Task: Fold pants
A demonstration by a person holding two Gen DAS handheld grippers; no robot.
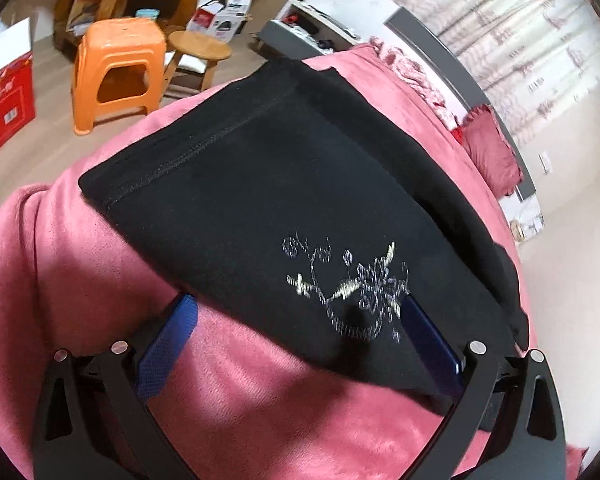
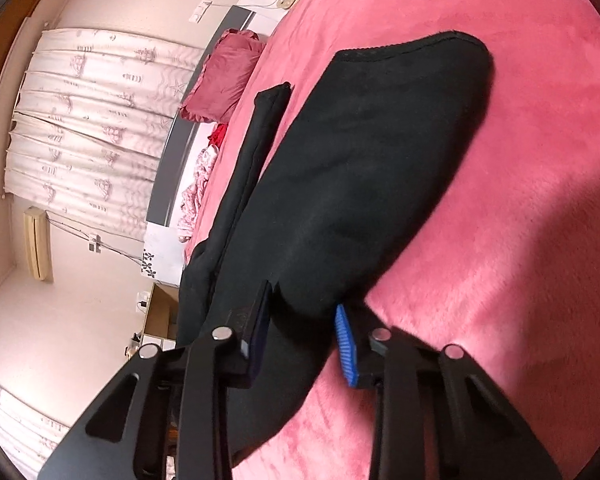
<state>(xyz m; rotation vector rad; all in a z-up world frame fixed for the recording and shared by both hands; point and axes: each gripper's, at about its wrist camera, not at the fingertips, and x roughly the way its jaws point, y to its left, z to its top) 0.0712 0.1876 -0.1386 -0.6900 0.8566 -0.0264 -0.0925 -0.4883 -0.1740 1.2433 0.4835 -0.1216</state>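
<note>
The black pants (image 1: 284,184) lie folded on the pink bedcover (image 1: 260,412), with a silver flower embroidery (image 1: 352,284) near my left gripper. My left gripper (image 1: 298,312) is open, its blue fingers (image 1: 168,344) spread wide. The near edge of the pants lies between them. In the right wrist view the pants (image 2: 364,184) stretch away over the bed (image 2: 520,240). My right gripper (image 2: 304,312) stands open around the near end of the black cloth. Its blue pads (image 2: 346,344) are apart and do not pinch it.
An orange plastic stool (image 1: 118,68), a round wooden stool (image 1: 199,46) and a red box (image 1: 4,108) stand on the floor beyond the bed. A dark red pillow (image 1: 492,148) lies by the headboard. Curtains (image 2: 88,128) hang behind.
</note>
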